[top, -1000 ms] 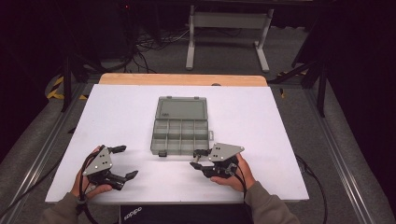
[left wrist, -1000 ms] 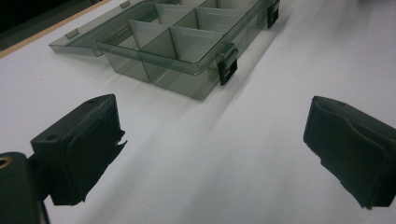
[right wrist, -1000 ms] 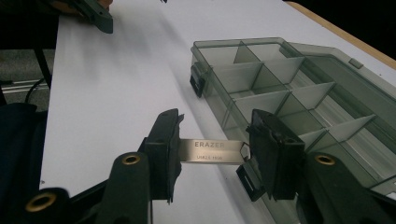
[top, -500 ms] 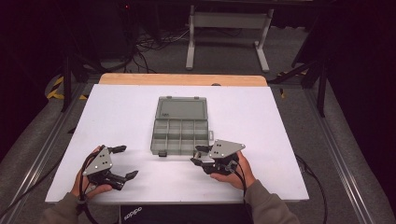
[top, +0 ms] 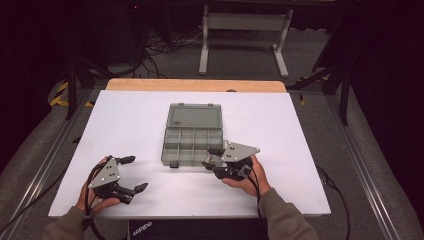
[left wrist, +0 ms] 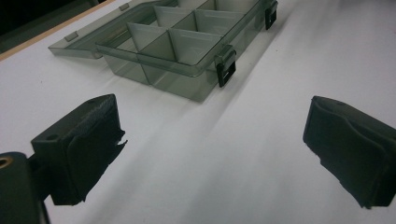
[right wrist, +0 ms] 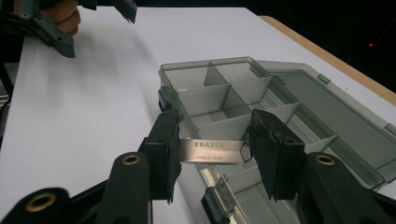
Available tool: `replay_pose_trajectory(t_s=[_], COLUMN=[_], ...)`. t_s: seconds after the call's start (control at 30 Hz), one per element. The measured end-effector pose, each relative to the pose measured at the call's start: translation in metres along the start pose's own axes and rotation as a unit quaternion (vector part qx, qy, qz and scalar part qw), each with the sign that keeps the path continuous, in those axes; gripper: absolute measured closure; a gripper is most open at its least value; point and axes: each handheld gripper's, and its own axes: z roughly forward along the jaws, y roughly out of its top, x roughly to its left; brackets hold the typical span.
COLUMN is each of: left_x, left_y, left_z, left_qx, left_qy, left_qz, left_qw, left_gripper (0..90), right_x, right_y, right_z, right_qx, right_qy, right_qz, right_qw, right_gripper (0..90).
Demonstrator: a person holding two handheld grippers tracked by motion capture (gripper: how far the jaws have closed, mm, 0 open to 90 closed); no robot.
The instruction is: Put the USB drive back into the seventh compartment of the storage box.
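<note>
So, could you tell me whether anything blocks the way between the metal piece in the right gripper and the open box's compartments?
Nothing visible does. The right gripper holds the metal piece just above the near edge of the open box, its lid lies folded back, and the compartments beneath look bare.

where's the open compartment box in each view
High view: the compartment box lies mid-table, lid flat behind it, at the right gripper.
Left gripper view: the box is at the top, beyond the open jaws.
Right gripper view: the box is centre-right, behind a metal strip marked ERAZER clamped in the jaws.
Shared landmark: the box's black front latch.
</note>
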Motion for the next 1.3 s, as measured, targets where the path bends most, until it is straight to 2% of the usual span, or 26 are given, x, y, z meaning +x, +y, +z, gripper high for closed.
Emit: replay_pose_trajectory(t_s=[0.53, 0.77, 1.3], left_x=[0.000, 0.000, -0.001], left_y=[0.000, 0.000, 0.001], left_z=[-0.001, -0.001, -0.002], left_qx=[-0.001, -0.002, -0.005], left_qy=[-0.001, -0.002, -0.003], left_qz=[0.000, 0.000, 0.000], left_qw=[1.0000, 1.0000, 1.0000], left_gripper=[5.2, 5.2, 5.1], right_x=[-0.010, -0.014, -0.024], right_y=[0.009, 0.009, 0.002], right_z=[0.020, 0.029, 0.047], right_qx=[-0.006, -0.001, 0.030], right_qy=[-0.011, -0.014, -0.030], right_qz=[0.009, 0.020, 0.042], right_qw=[0.9999, 0.9997, 0.9982], right_gripper=[54.4, 54.4, 54.3])
